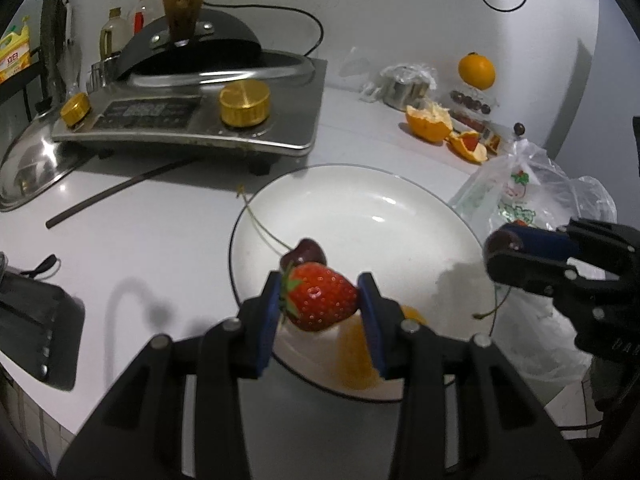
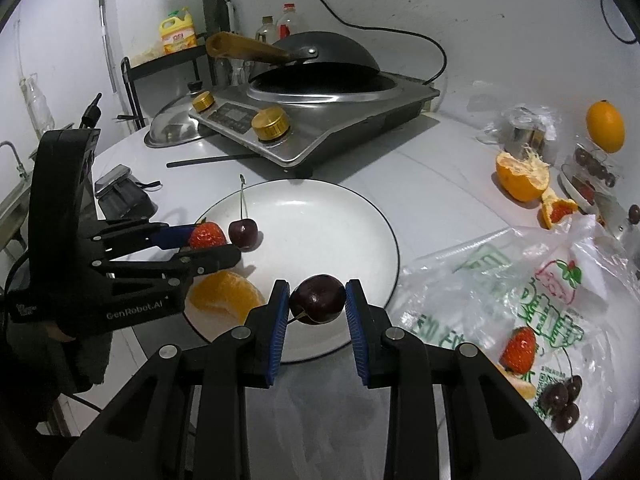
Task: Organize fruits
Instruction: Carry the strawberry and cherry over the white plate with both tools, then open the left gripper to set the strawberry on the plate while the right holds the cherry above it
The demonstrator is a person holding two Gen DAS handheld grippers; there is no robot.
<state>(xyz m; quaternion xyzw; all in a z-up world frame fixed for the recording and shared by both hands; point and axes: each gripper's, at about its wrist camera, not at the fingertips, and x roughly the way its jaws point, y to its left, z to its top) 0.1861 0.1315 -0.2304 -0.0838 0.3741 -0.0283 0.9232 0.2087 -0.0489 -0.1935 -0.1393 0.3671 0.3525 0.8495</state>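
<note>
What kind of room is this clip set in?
Most likely a home kitchen: a steel induction cooker with gold knobs holds a black wok, and a yellow detergent jug sits on a rack.

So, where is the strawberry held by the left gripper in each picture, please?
Left wrist view: strawberry, low centre, between the left gripper's blue pads.
Right wrist view: strawberry, left of middle, at the plate's left edge.
Shared landmark: the stemmed cherry lying on the white plate beside it.

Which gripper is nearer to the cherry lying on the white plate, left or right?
Left. The left gripper, shut on a strawberry, is right beside the cherry on the plate; the right gripper, holding another cherry, hovers at the plate's near edge.
</note>
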